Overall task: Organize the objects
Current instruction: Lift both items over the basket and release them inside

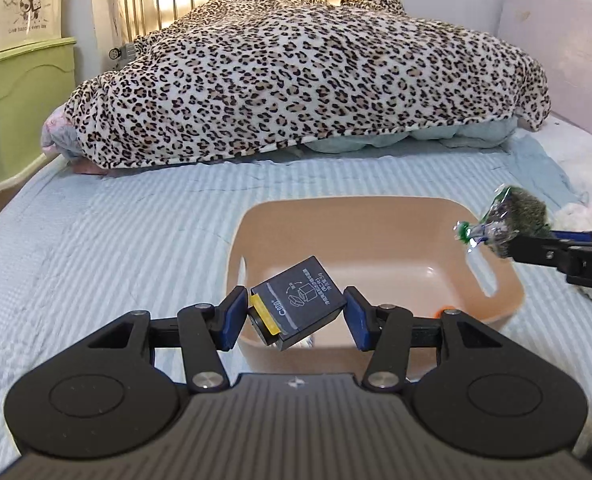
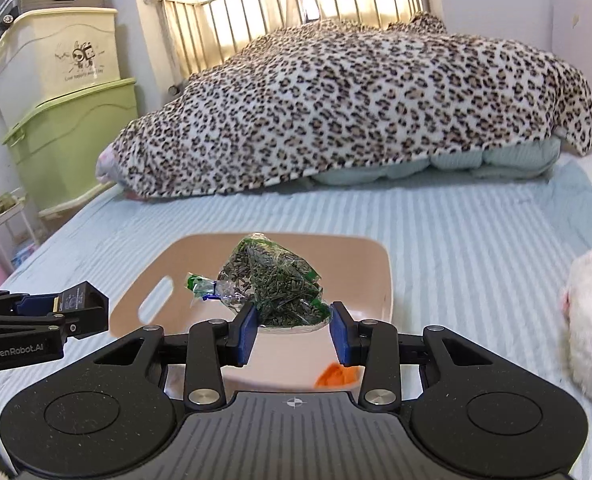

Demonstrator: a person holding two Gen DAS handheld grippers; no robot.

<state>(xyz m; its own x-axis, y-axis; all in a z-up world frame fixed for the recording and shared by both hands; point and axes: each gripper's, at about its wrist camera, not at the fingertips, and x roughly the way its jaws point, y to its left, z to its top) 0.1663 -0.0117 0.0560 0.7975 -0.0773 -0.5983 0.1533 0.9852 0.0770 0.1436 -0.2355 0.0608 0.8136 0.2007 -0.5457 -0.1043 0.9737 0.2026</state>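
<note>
My left gripper (image 1: pixel 294 316) is shut on a small black box (image 1: pixel 299 304) with a yellow strip at one end. It holds the box tilted in the air over the near side of a beige plastic basket (image 1: pixel 359 202) that sits on the striped bed. My right gripper (image 2: pixel 294 330) is shut on a clear bag of dark green dried leaves (image 2: pixel 276 280), knotted at its left end, and holds it above the same basket (image 2: pixel 359 256). Each gripper shows in the other's view: the right gripper (image 1: pixel 511 242) with the bag (image 1: pixel 511 212), and the left gripper (image 2: pixel 66 312) with the box (image 2: pixel 86 302).
An orange object (image 2: pixel 335 374) lies in the basket's near corner. A white fluffy item (image 2: pixel 591 320) rests on the bed to the right. A leopard-print blanket (image 2: pixel 355 108) covers a heap at the head of the bed. Green and cream storage bins (image 2: pixel 68 120) stand beside the bed on the left.
</note>
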